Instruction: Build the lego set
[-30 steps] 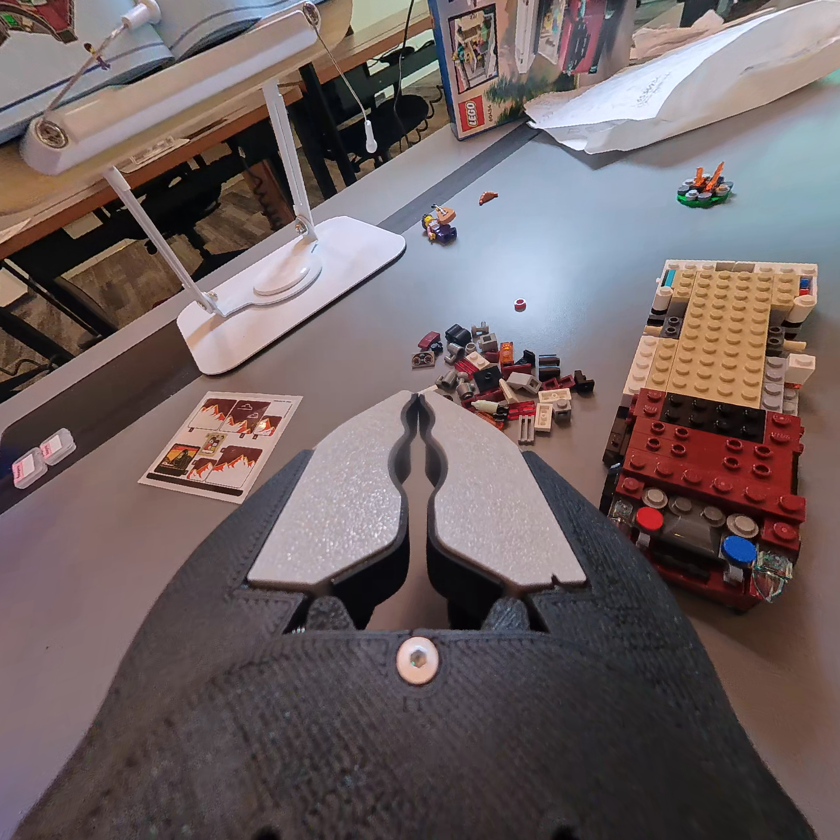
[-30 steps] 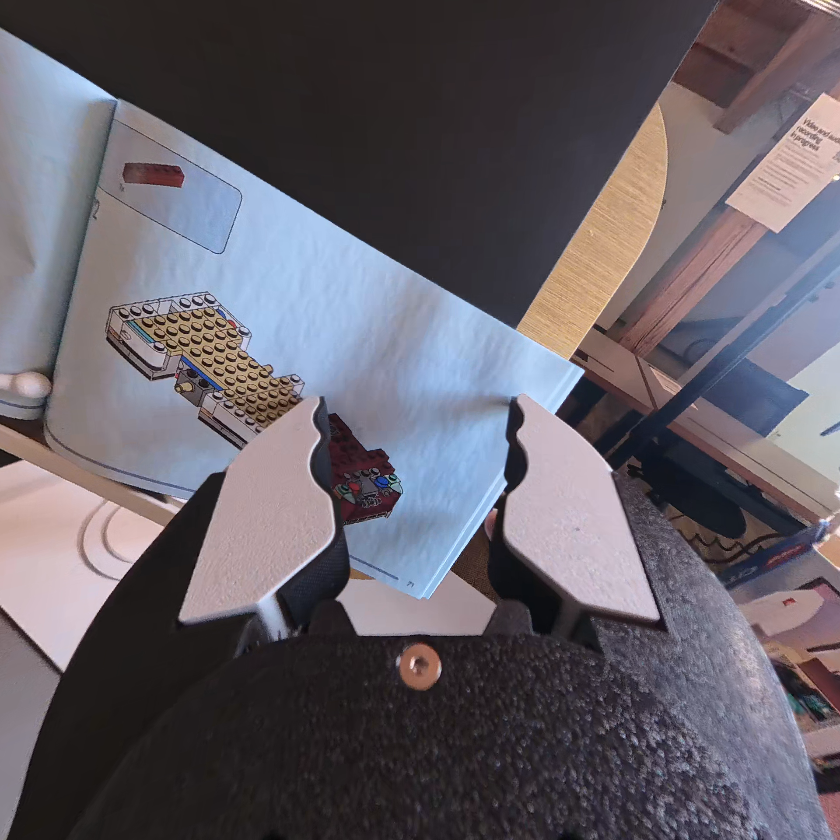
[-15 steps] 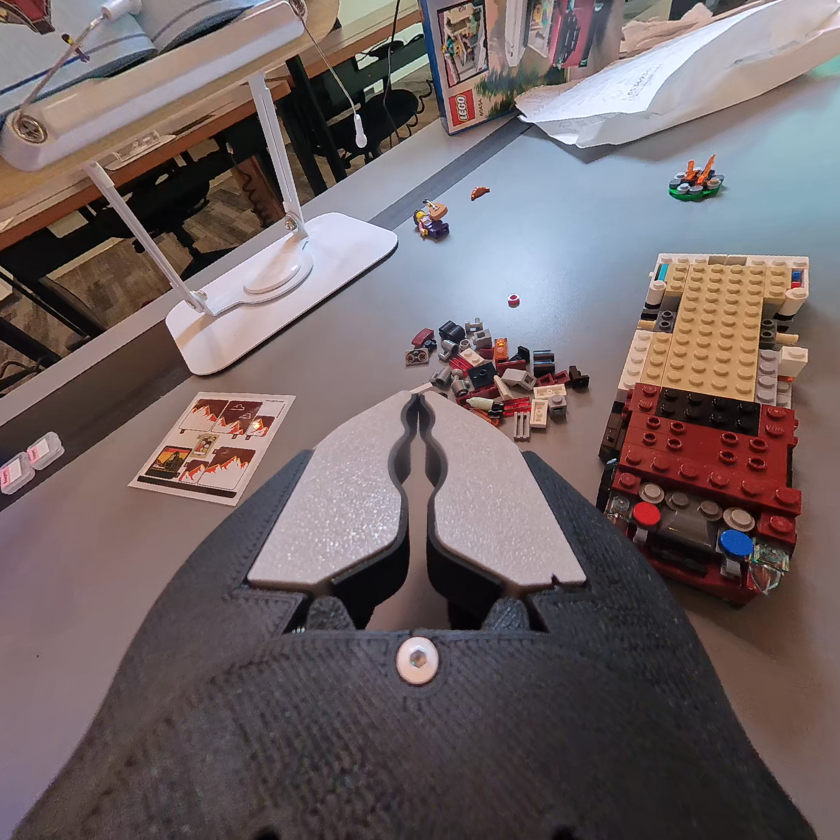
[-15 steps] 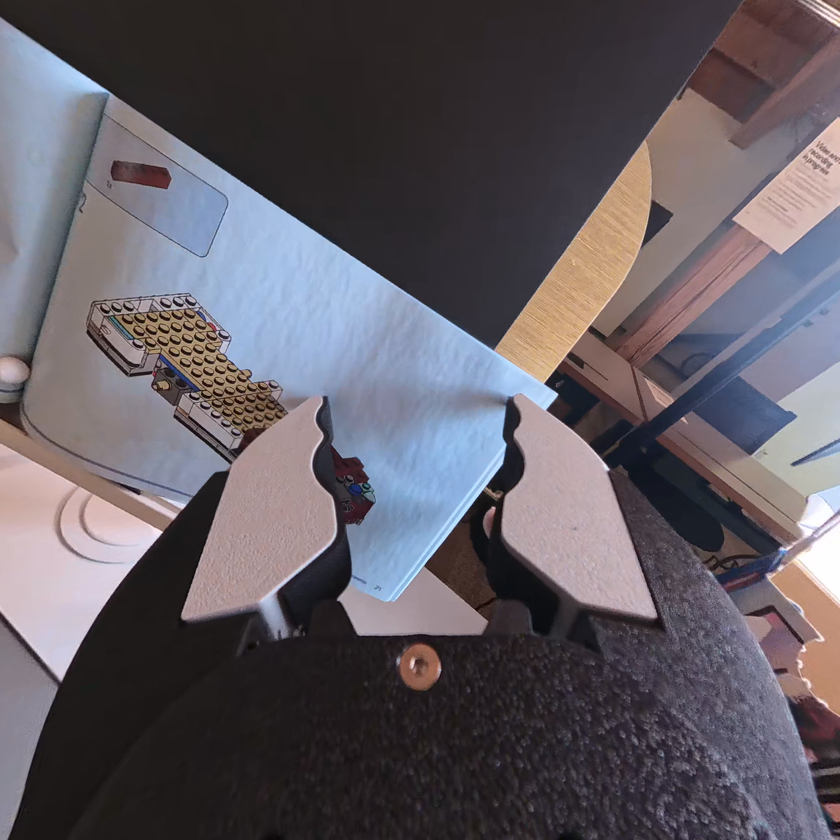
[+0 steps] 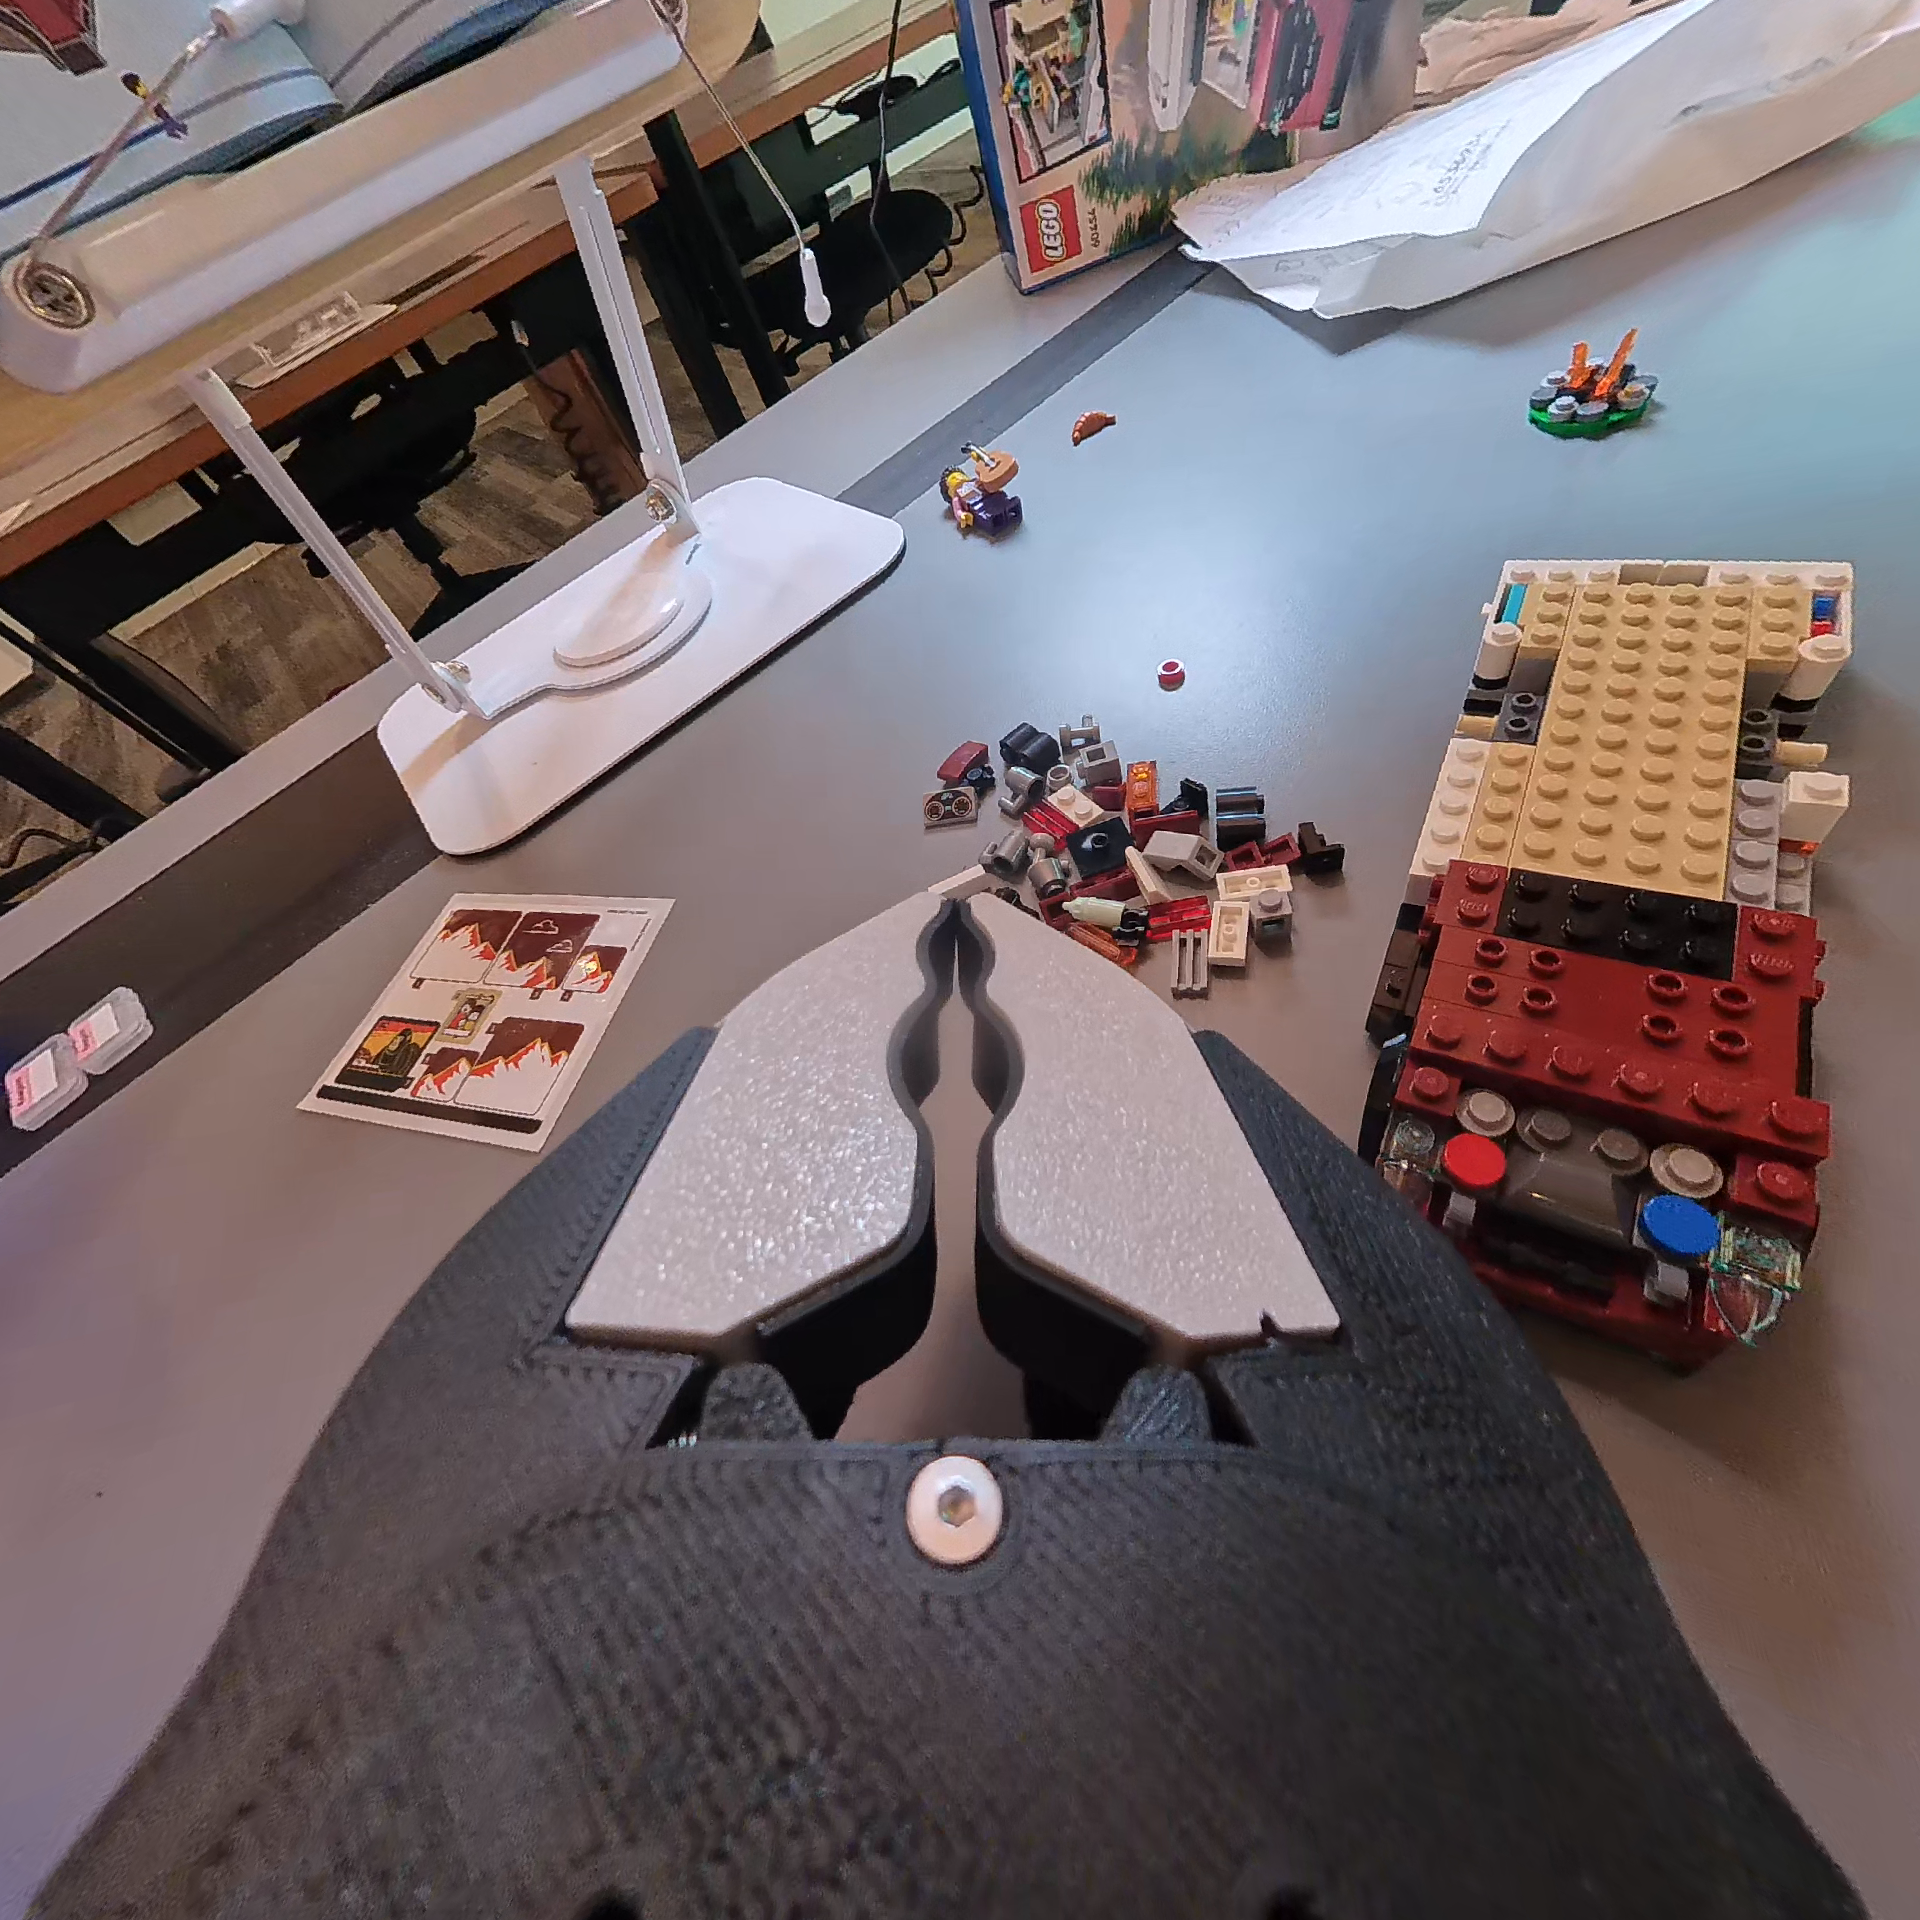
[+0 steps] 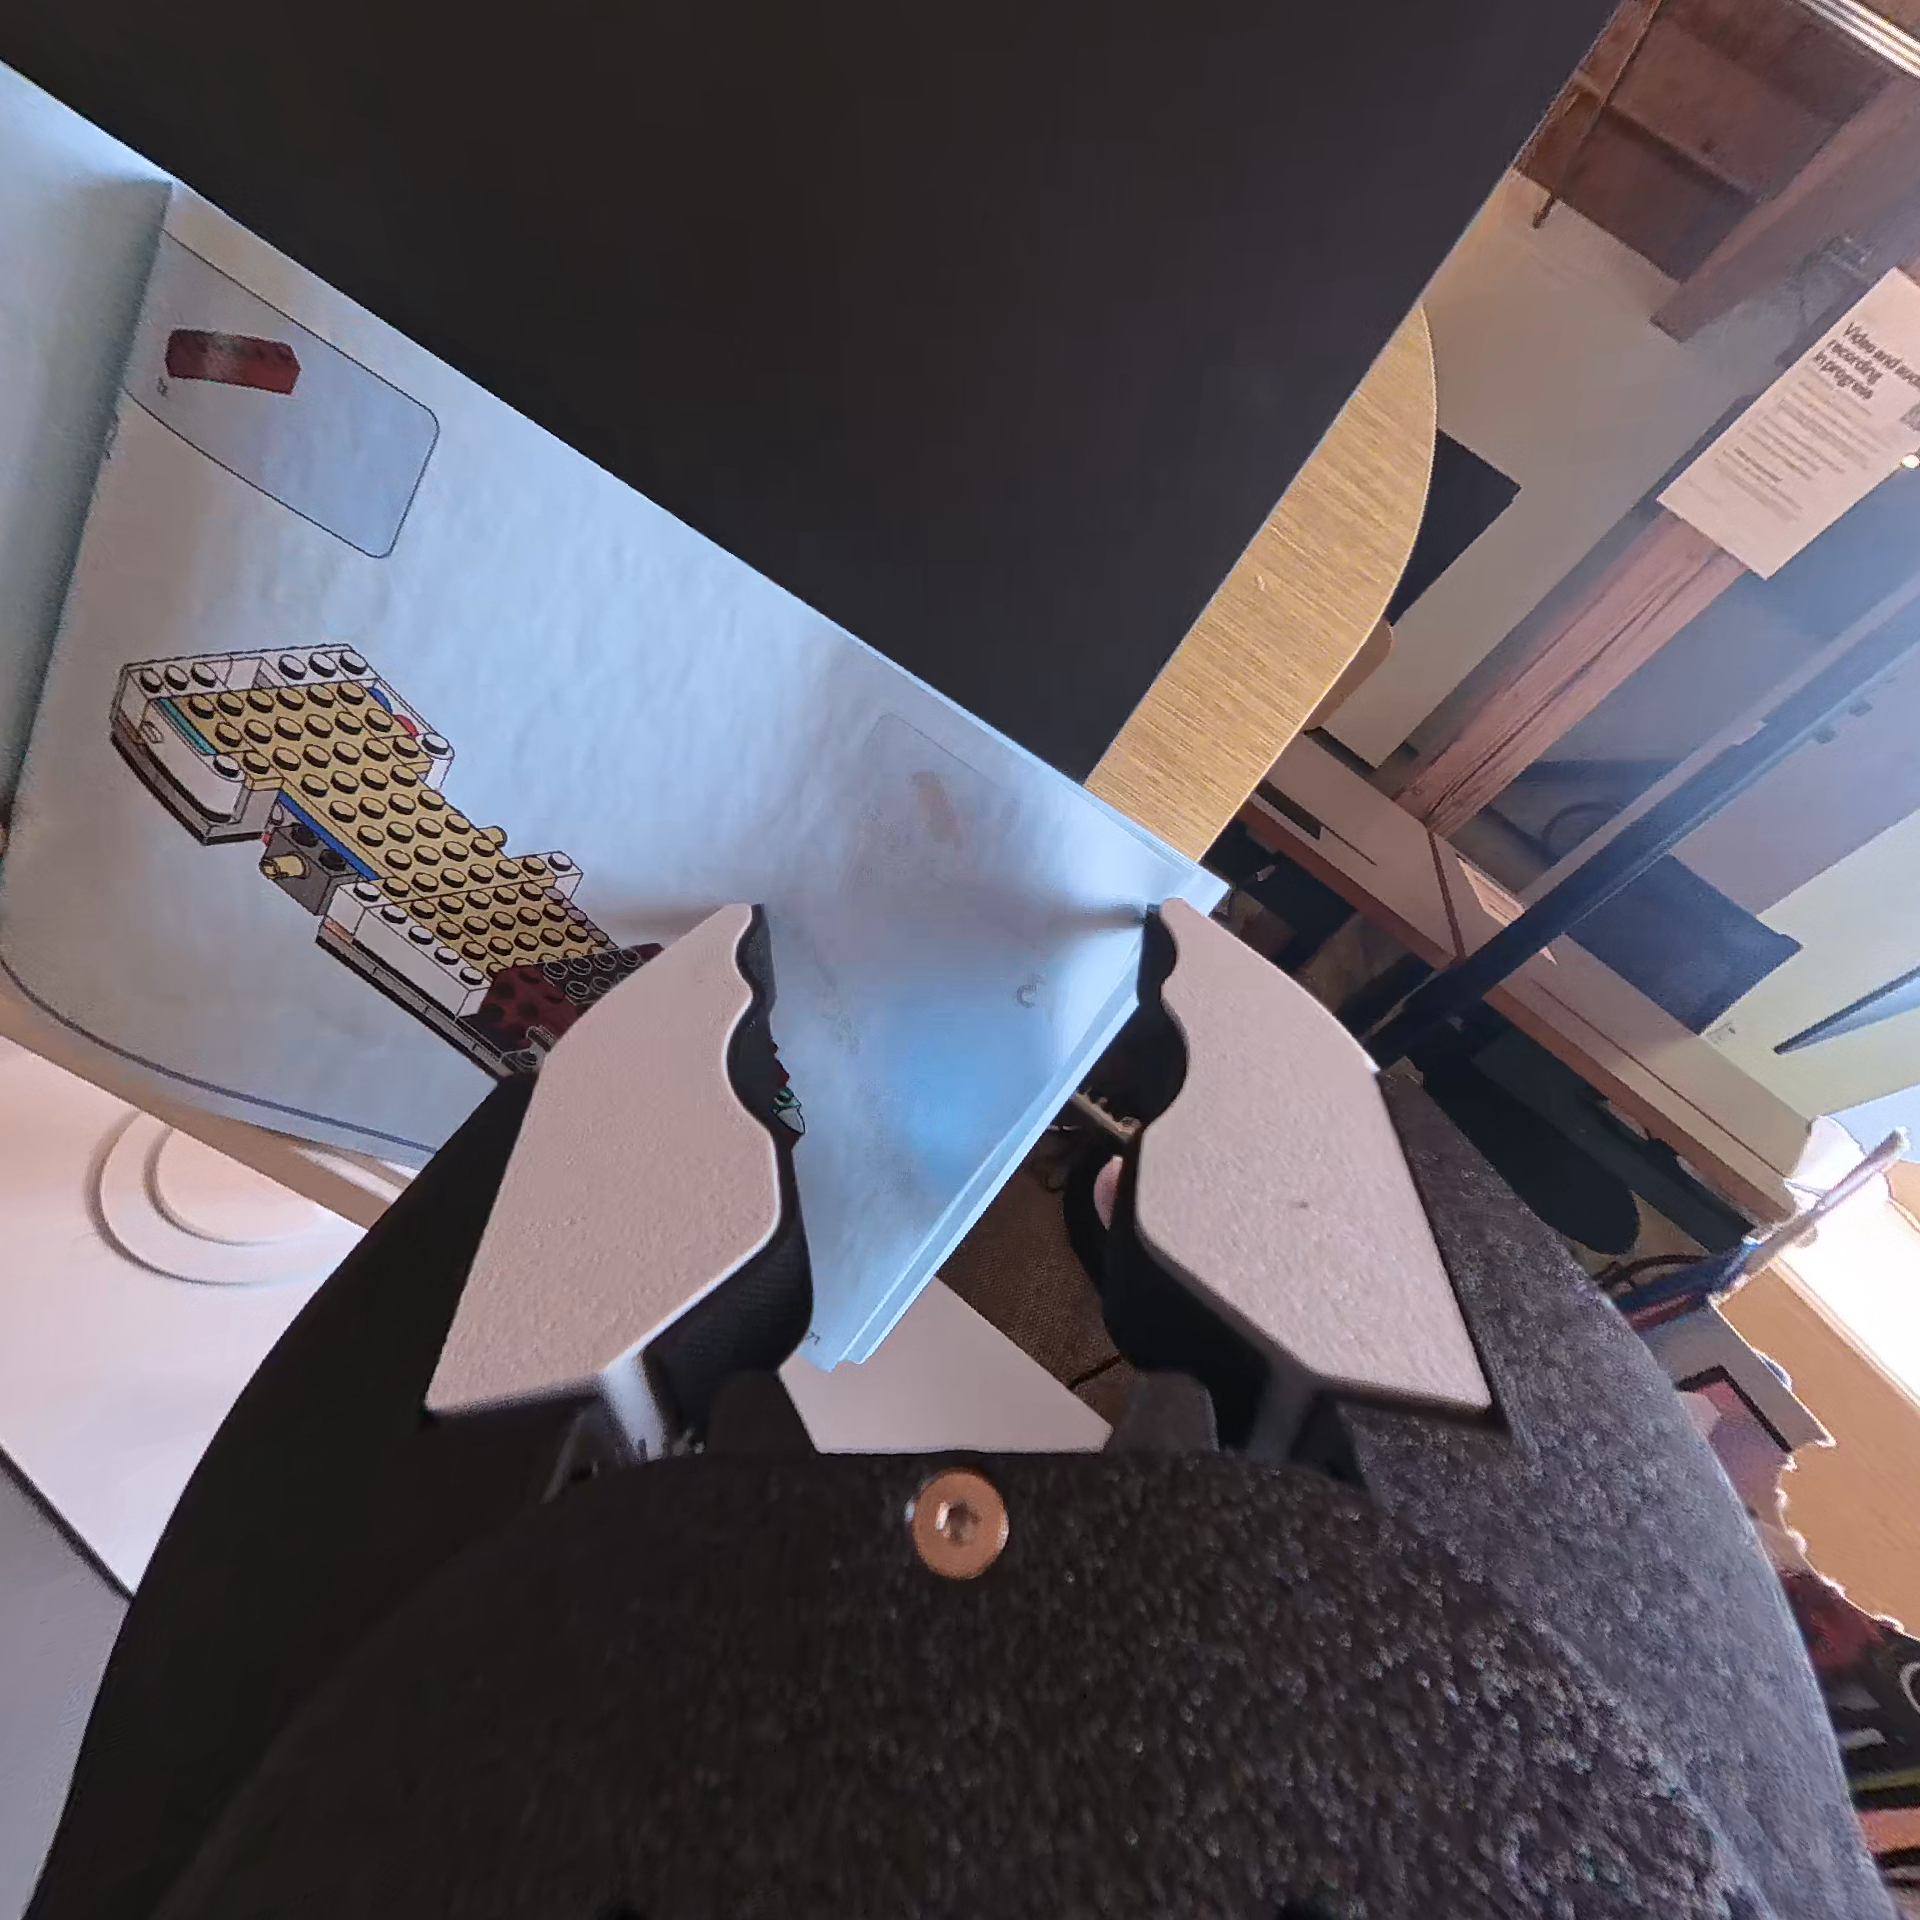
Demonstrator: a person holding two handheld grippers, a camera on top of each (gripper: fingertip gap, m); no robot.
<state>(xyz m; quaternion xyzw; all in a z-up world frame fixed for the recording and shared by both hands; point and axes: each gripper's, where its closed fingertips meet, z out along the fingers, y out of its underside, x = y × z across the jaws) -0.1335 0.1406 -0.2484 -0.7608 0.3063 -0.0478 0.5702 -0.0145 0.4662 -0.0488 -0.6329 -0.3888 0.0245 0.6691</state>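
Note:
My left gripper is shut with nothing in it. It hovers over the grey table, just short of a pile of small loose bricks. A part-built tan, dark red and white brick vehicle lies to its right. My right gripper is open at the lower right corner of a pale blue instruction booklet on a white stand. A blurred, lifted page corner stands between the fingers. The right fingertip touches the page's edge; the left one does not press on it.
The white book stand's base sits at the table's left edge, with a sticker sheet in front of it. A minifigure, a red stud, a small green campfire build, a toy box and a white paper bag lie farther off. About 40 cm separates my left fingertips from my right. The red stud is about 15 cm from my left fingertips.
My right gripper has moved in on the booklet's lower right corner and its jaws have narrowed a little; the page corner now stands lifted between the fingers. The left gripper stays shut and has barely shifted.

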